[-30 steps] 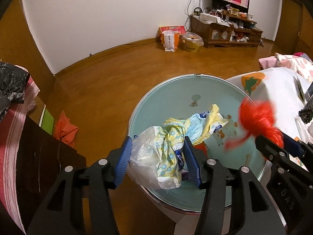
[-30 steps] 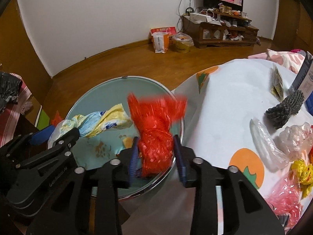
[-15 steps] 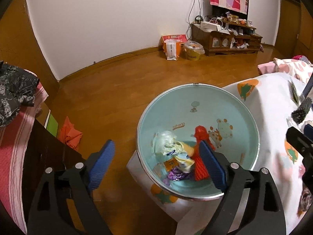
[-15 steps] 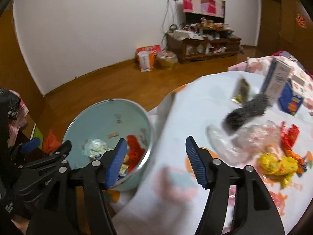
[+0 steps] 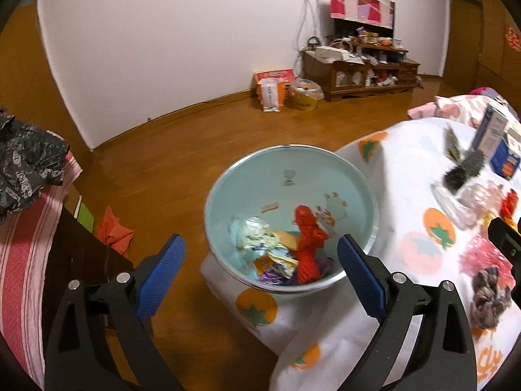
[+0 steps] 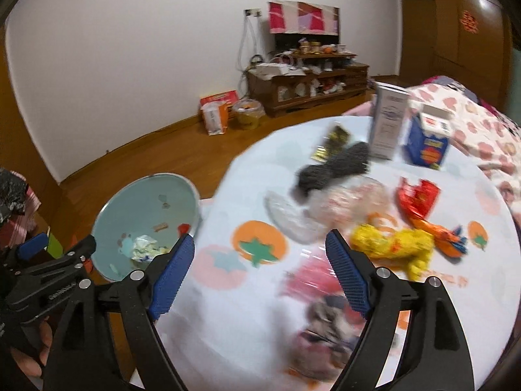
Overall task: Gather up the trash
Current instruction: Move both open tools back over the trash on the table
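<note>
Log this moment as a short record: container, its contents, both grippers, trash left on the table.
container: pale blue basin, beside the round table
contents: red bag and crumpled wrappers at the bottom
left gripper: open, jaws just opened, nothing between them
right gripper: open, jaws just opened, empty, over the table
trash left: yellow bag, red wrapper, black mesh bundle, clear plastic
also on table: two cartons

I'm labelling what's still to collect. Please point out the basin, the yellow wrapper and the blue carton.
basin [image 5: 355, 166]: left wrist view, on its far metal rim.
yellow wrapper [image 6: 392, 244]: right wrist view, on its crumpled middle.
blue carton [image 6: 428, 146]: right wrist view, on its front face.
</note>
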### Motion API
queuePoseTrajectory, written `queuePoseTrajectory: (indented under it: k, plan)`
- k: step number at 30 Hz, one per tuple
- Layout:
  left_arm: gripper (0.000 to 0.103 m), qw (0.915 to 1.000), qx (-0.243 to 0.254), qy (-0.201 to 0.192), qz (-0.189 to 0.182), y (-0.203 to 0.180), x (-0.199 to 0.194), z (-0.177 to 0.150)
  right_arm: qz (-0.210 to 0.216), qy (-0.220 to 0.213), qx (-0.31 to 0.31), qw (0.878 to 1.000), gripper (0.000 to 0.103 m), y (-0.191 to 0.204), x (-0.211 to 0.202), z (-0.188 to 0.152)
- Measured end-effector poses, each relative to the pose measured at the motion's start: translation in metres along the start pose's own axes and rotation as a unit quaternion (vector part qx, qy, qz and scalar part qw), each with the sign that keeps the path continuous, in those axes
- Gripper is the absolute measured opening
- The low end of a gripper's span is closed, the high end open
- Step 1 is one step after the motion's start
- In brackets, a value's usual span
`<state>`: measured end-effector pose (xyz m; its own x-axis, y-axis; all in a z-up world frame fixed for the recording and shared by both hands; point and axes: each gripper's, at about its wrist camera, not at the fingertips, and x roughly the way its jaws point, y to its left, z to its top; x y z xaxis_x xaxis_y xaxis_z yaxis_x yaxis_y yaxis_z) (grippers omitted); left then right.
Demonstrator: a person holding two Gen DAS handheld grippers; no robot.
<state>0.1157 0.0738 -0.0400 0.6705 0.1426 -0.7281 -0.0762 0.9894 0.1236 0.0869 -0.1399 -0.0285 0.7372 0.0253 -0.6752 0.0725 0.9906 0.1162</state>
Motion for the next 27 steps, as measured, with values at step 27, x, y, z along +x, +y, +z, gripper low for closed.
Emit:
queuePoseTrajectory:
  k: [27]
  plan:
    - [0.096,0.9795,0.122,0.032,-0.157,-0.146,-0.031,-0.055,-0.119,0.020,0.104,0.987,0.070,-0.182,-0.053,-0.075]
